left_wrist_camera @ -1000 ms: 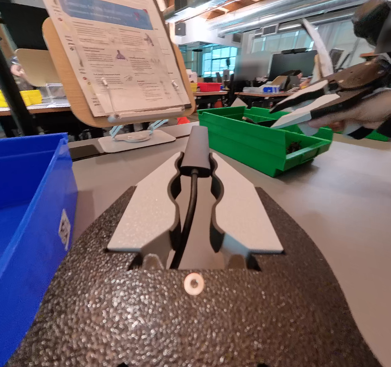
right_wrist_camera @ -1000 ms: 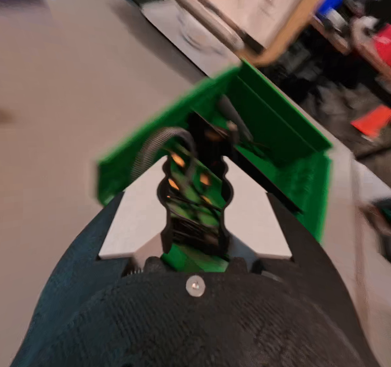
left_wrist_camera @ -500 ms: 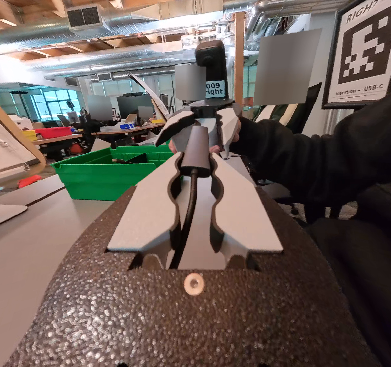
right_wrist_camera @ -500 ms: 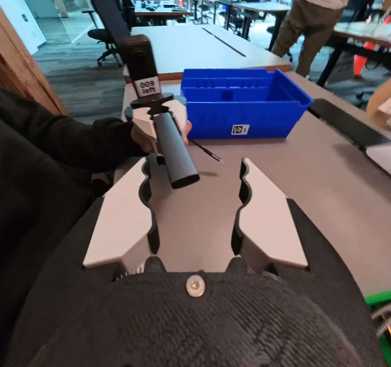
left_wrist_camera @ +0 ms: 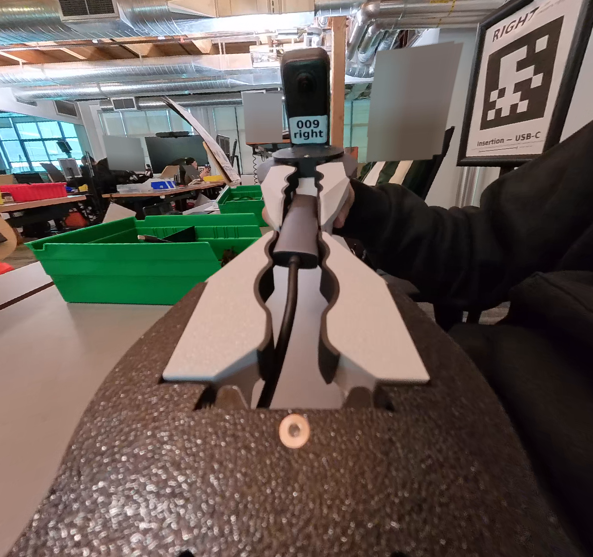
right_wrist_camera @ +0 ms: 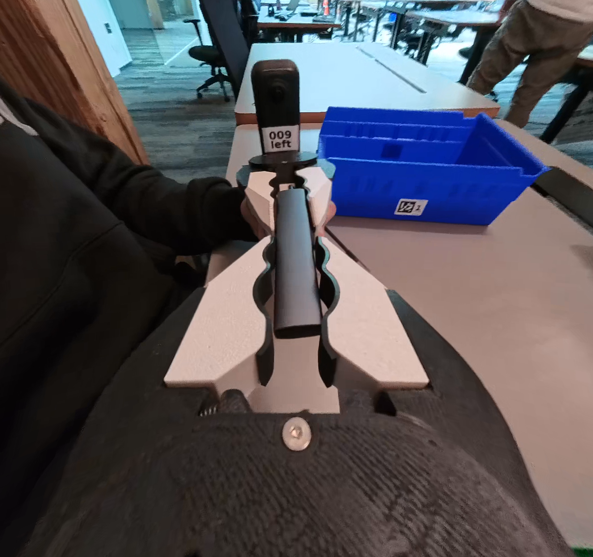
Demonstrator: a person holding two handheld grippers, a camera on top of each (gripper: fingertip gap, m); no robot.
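Your left gripper (left_wrist_camera: pixel 296 249) clenches the adapter (left_wrist_camera: pixel 298 232) by its cable (left_wrist_camera: pixel 285 317) end, leaving its free end between your right gripper's (right_wrist_camera: pixel 295 288) fingers, whose grip I cannot tell.

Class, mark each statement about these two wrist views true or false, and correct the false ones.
1. The left gripper grips a dark adapter trailing a black cable. True.
2. The blue bin stands on the floor. False: it stands on the table.
3. The adapter's other end lies between the right gripper's fingers. True.
4. The right gripper reaches into the green bin. False: it meets the left gripper at the adapter.
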